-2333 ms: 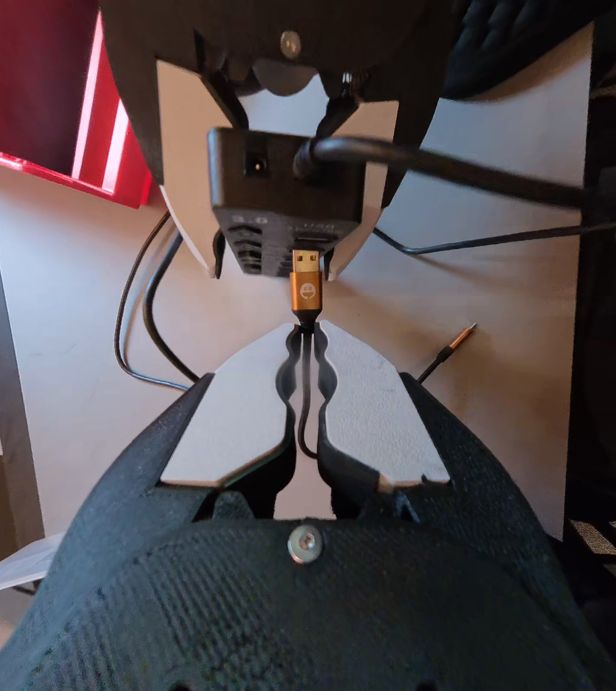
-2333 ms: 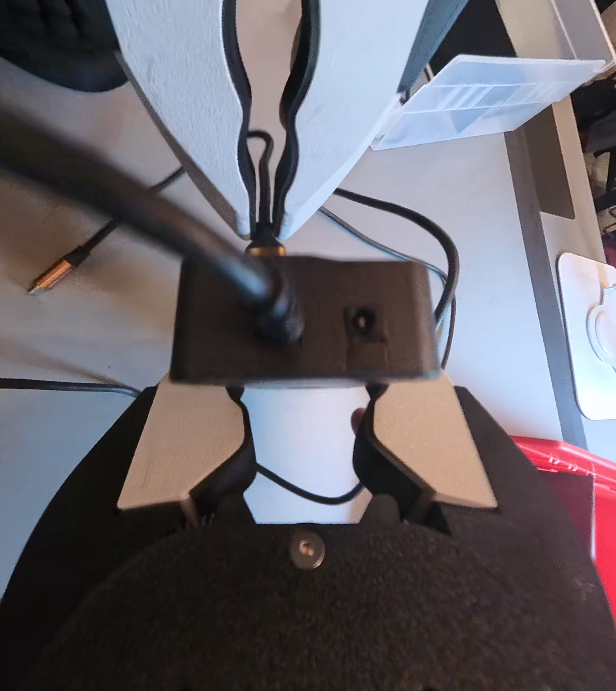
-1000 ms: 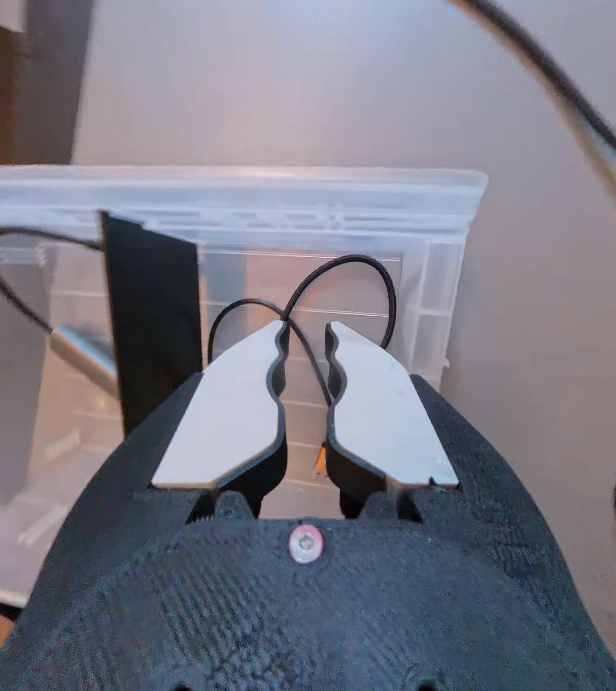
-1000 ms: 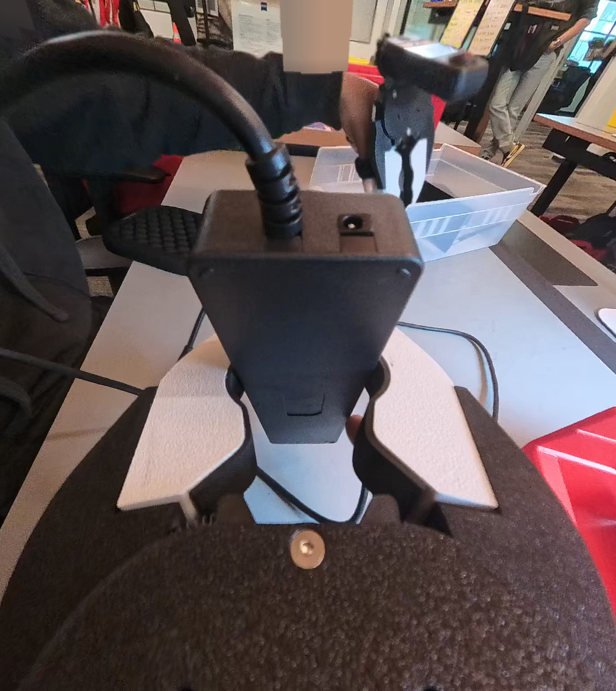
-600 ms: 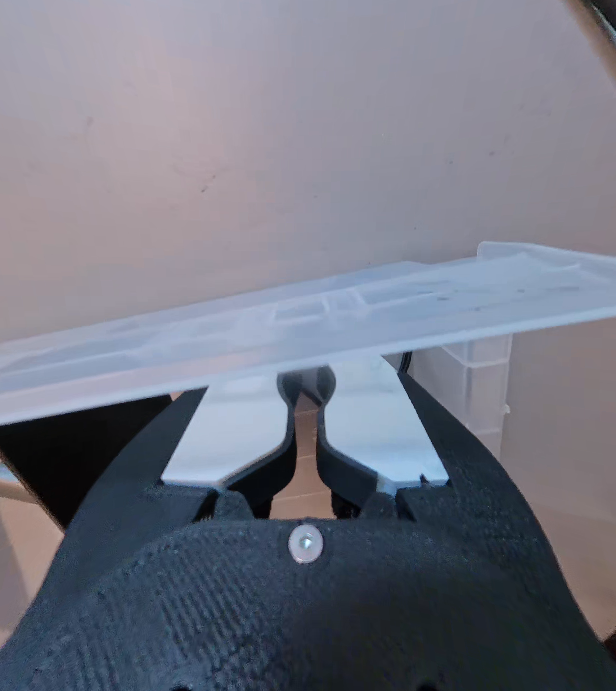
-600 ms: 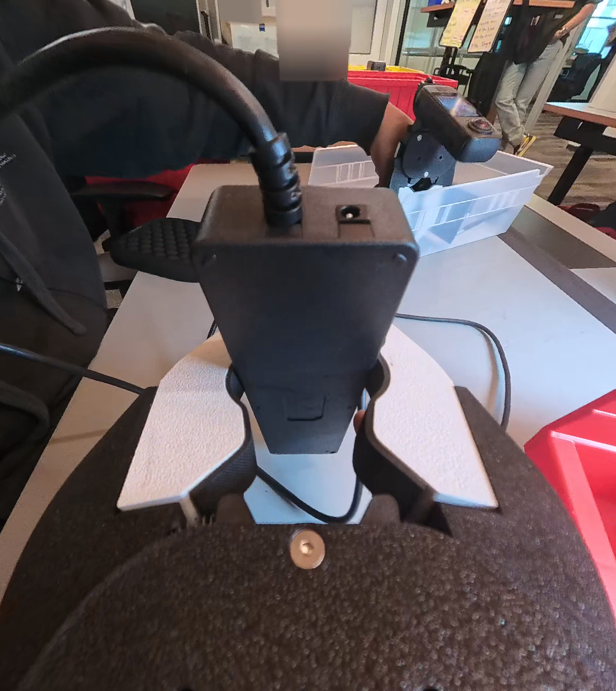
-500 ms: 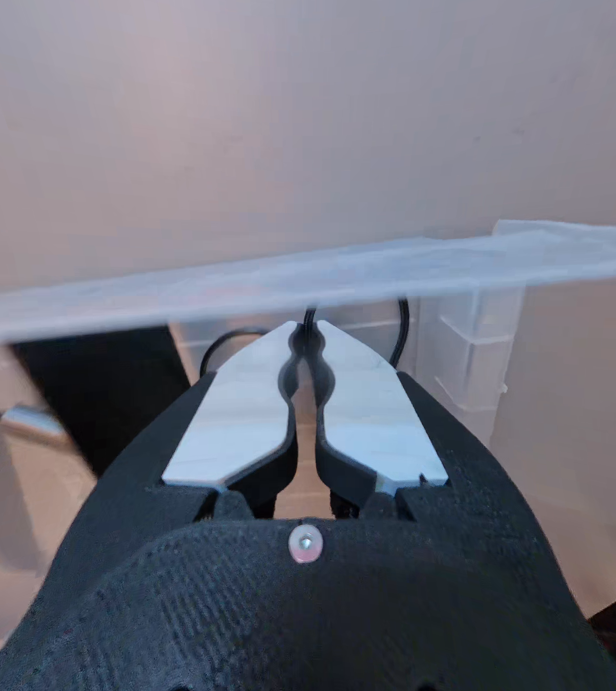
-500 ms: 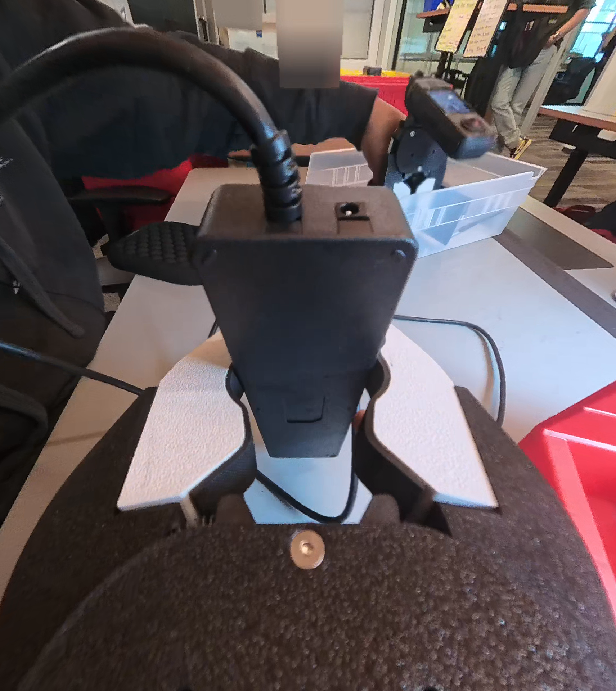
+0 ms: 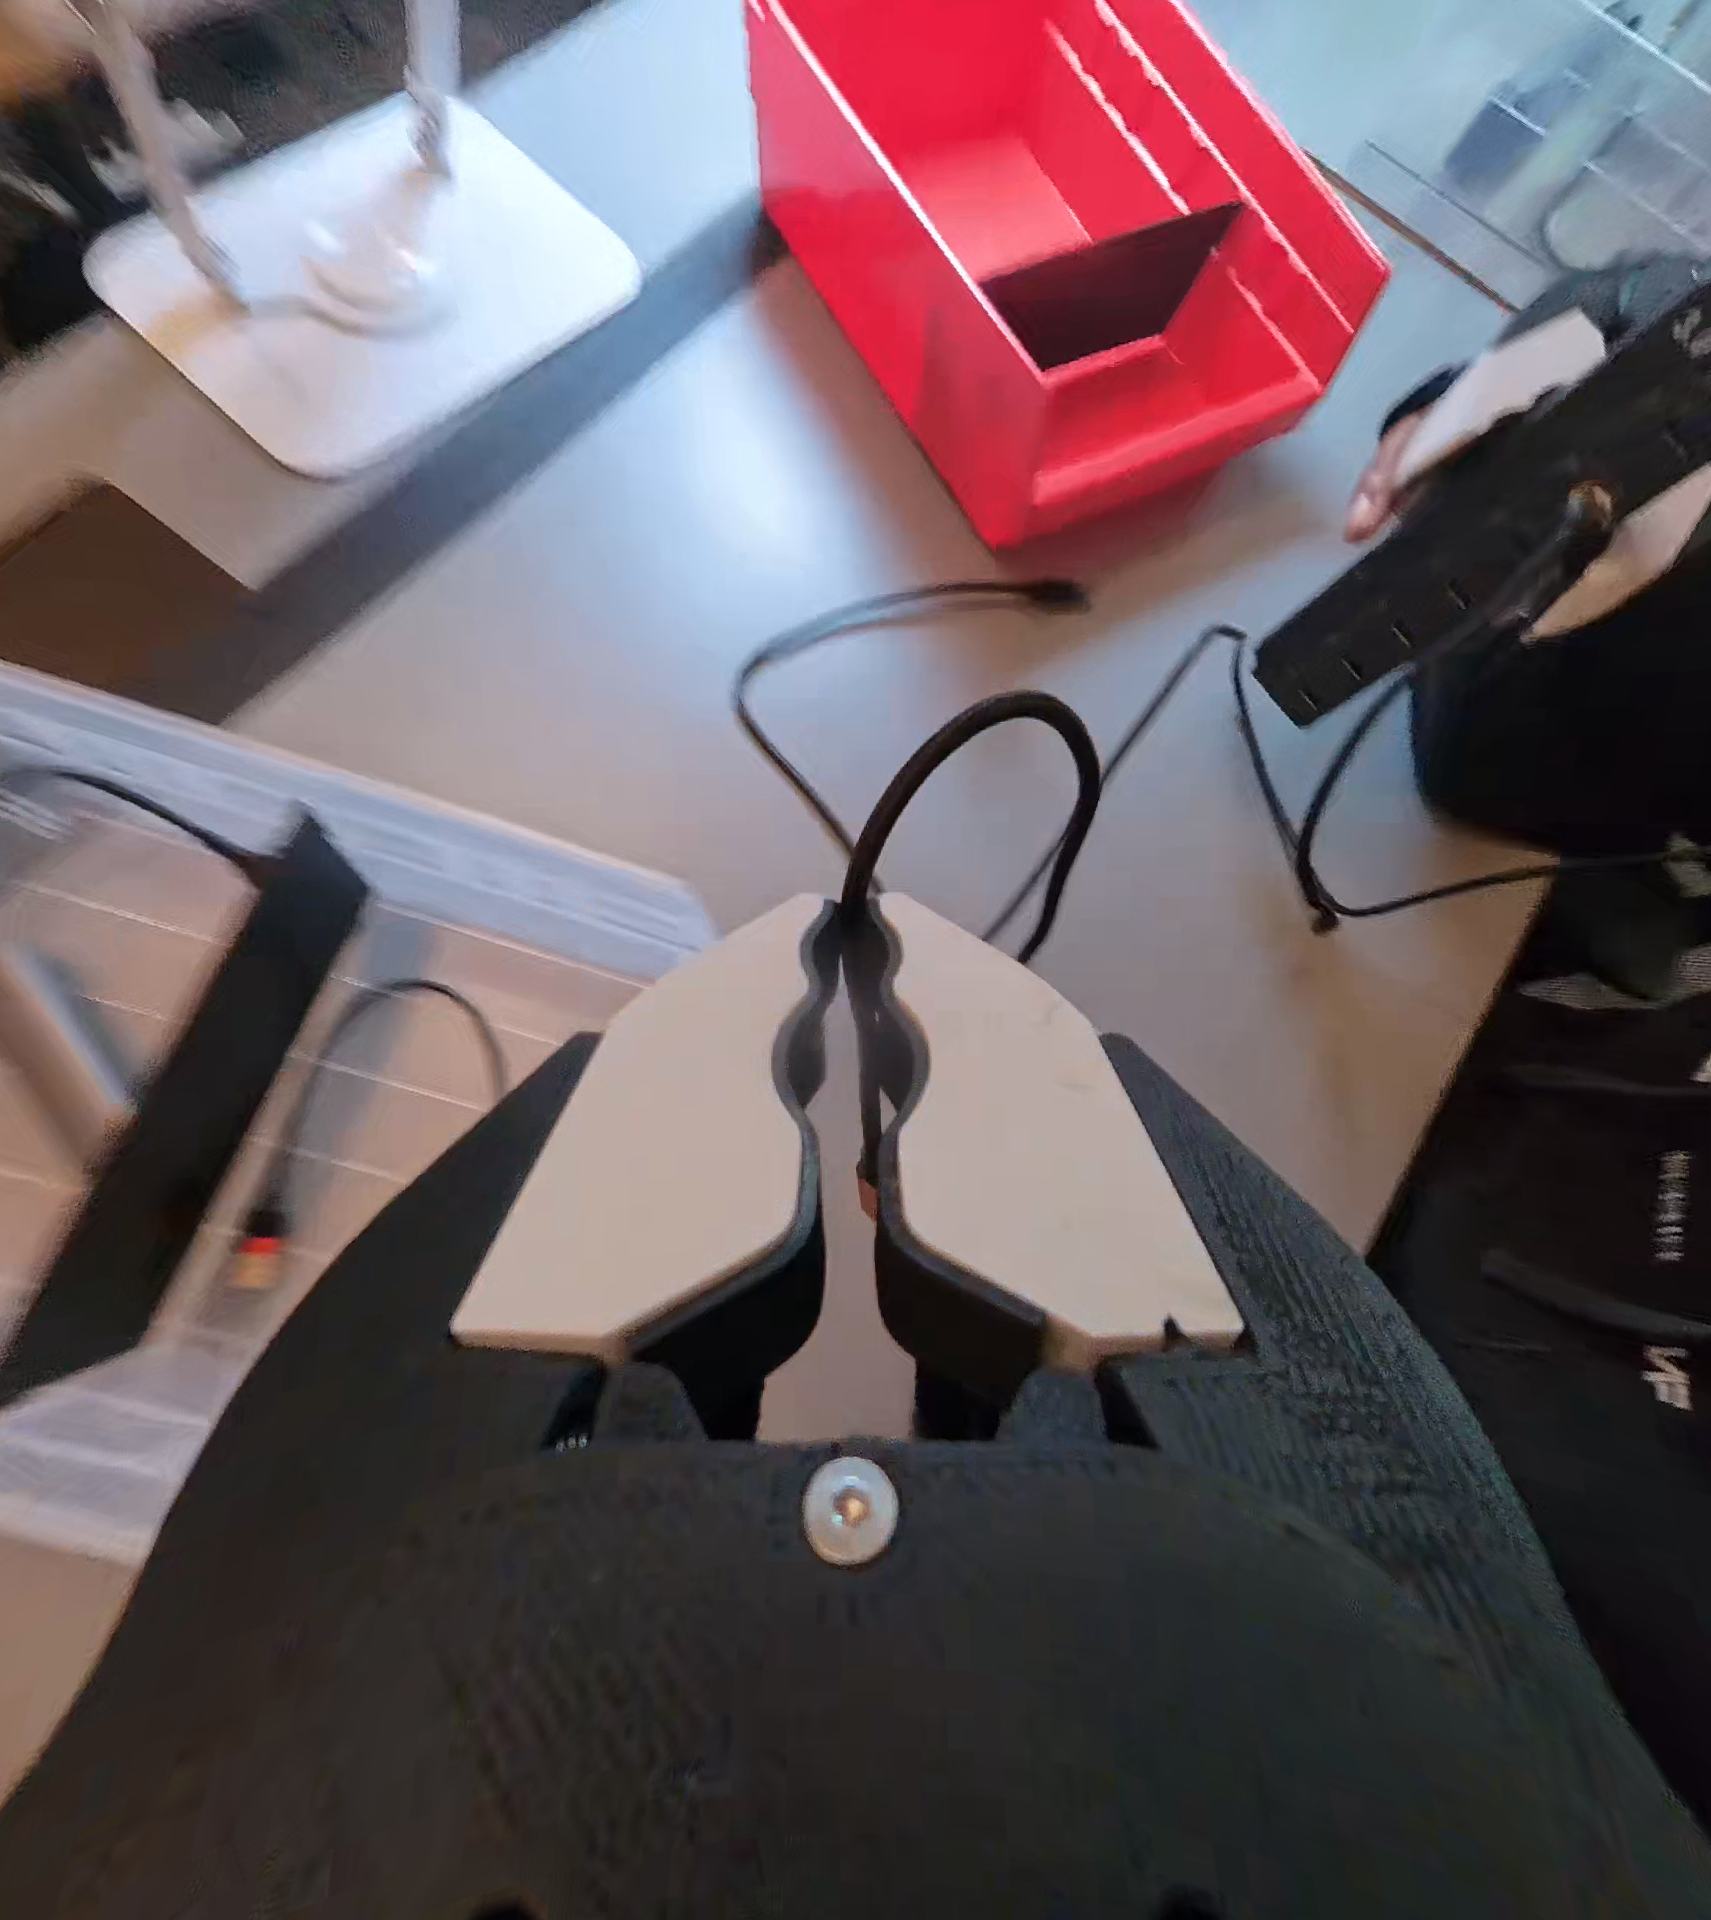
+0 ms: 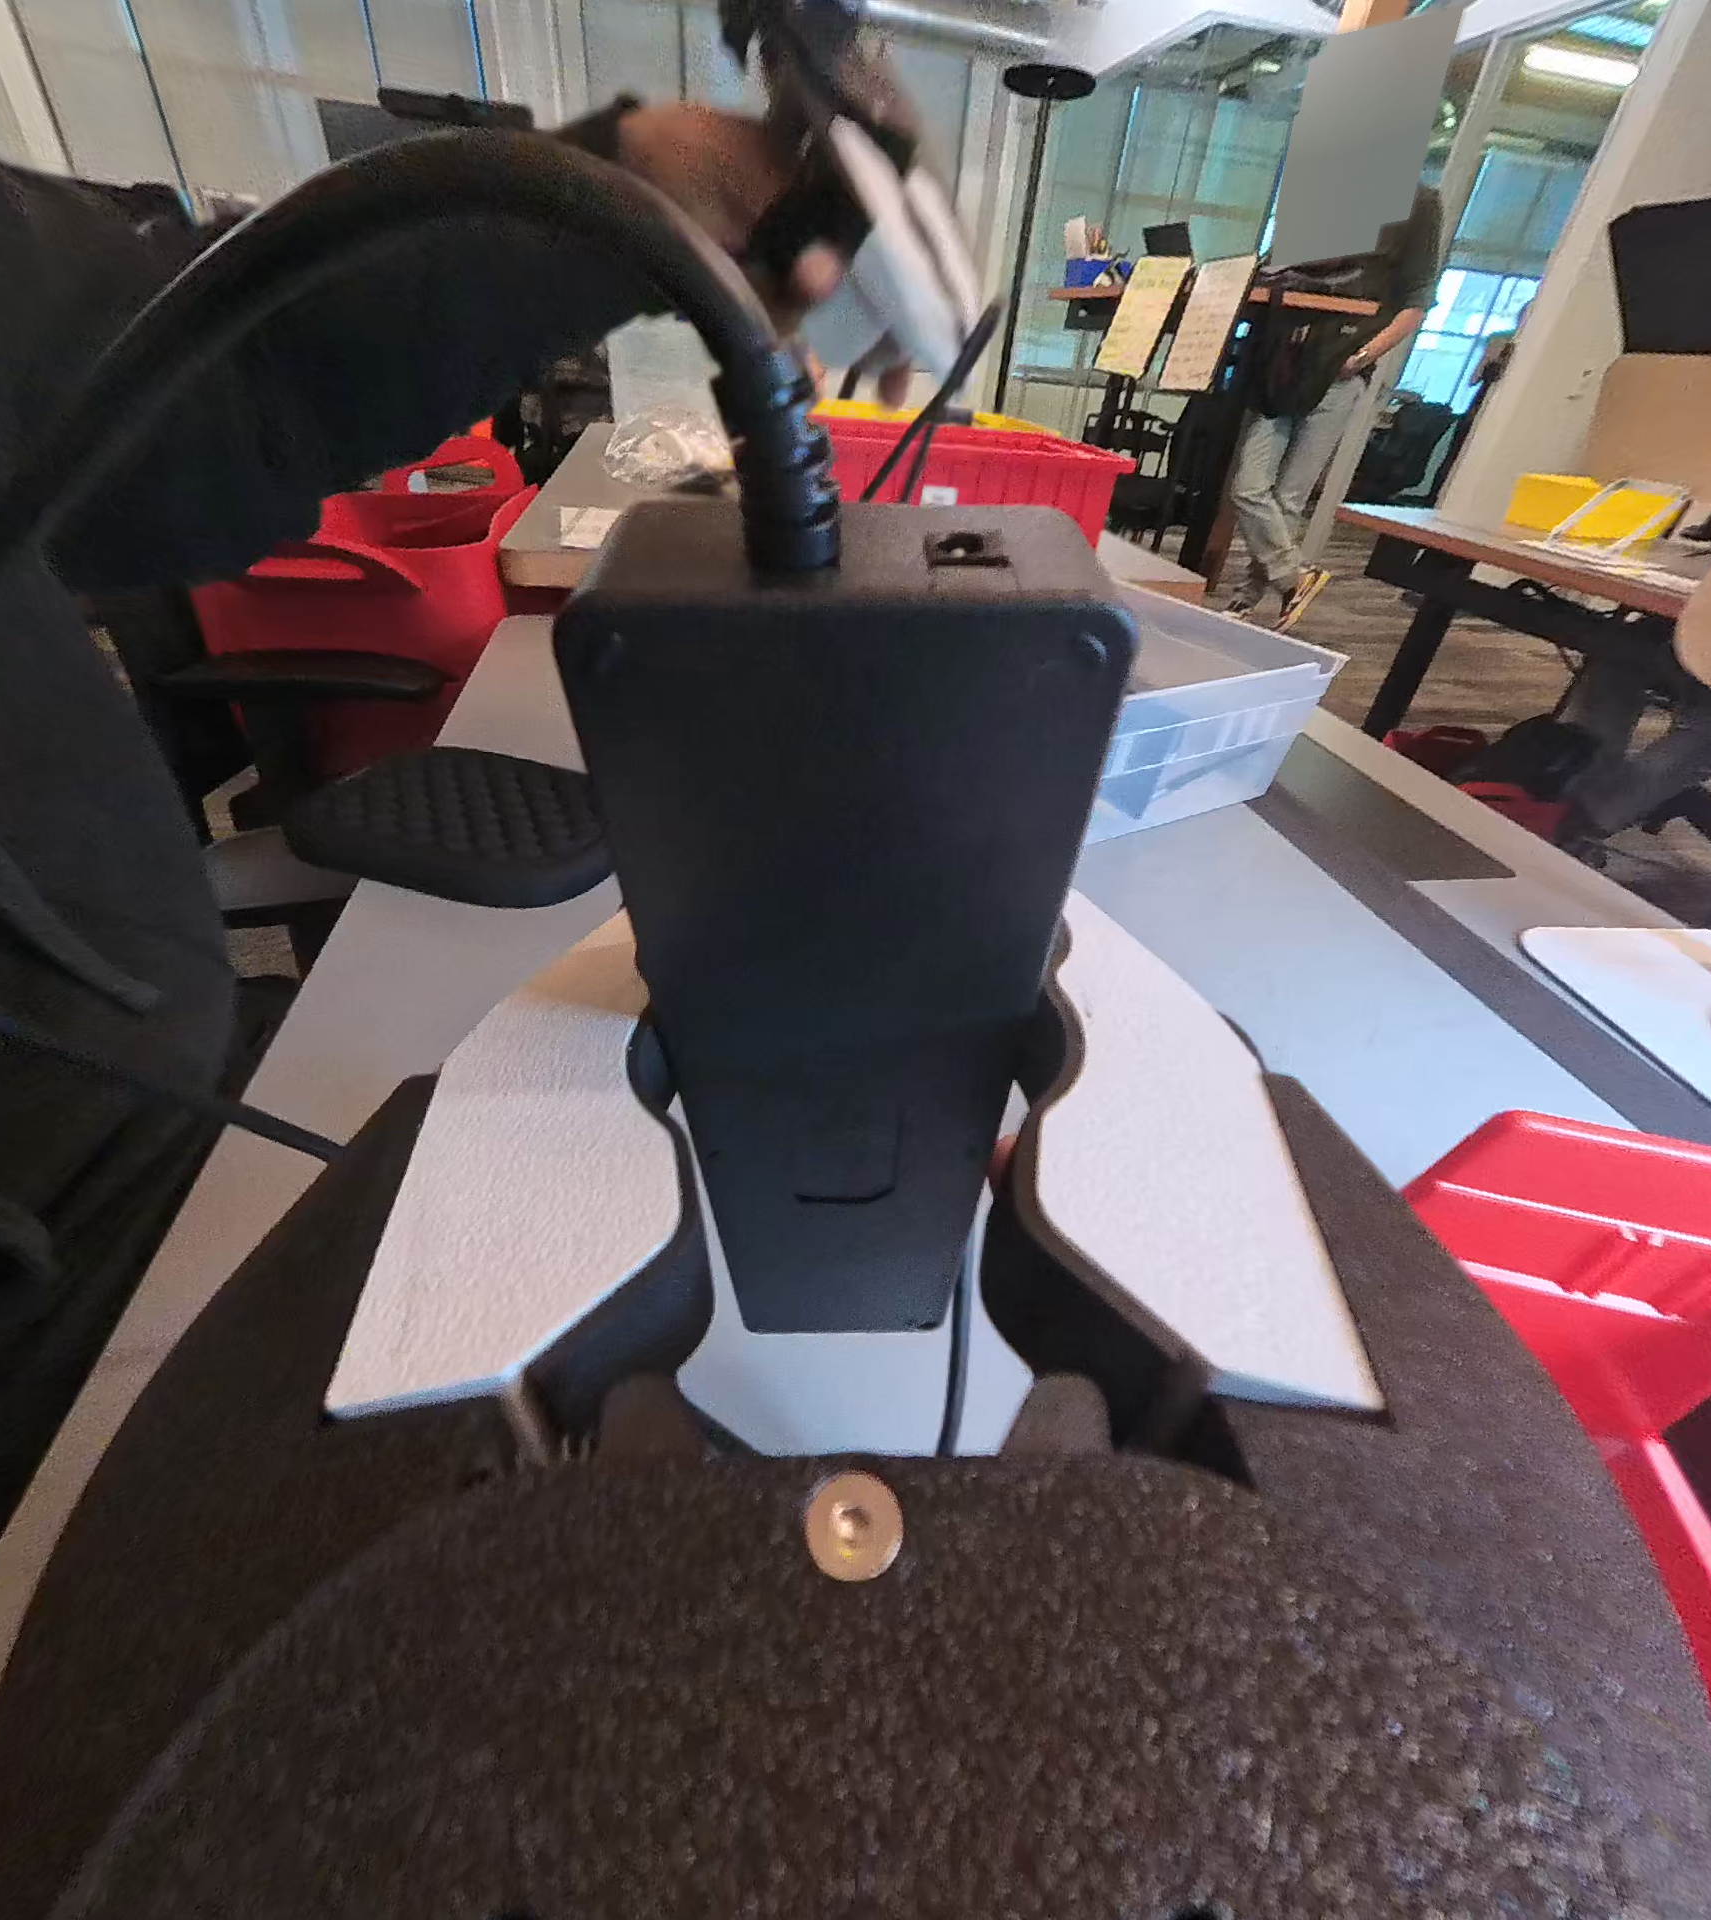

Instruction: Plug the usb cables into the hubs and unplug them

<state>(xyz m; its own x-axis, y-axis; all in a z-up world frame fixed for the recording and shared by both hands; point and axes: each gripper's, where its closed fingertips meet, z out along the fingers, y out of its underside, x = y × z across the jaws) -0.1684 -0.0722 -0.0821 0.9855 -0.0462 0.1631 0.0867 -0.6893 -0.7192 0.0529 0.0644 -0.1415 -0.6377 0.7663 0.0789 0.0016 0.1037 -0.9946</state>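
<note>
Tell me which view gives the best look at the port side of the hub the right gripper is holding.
The left wrist view. There the black hub, clamped in the right gripper, shows its row of ports, with a thin cable running from it. The right wrist view shows the same hub up close, but only its plain back and the end with the thick cable.

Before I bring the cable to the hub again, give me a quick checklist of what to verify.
1. Left gripper shut on the black cable: ok.
2. Plug leading ahead of the jaws: not ok; what looks like the orange plug end sits back between the jaws, and a loop of cable sticks out in front.
3. Right gripper shut on the black hub: ok.
4. Hub's port side turned toward the left gripper: ok, ports show in the left wrist view.
5. Free port to aim for: cannot tell, blurred.
</note>
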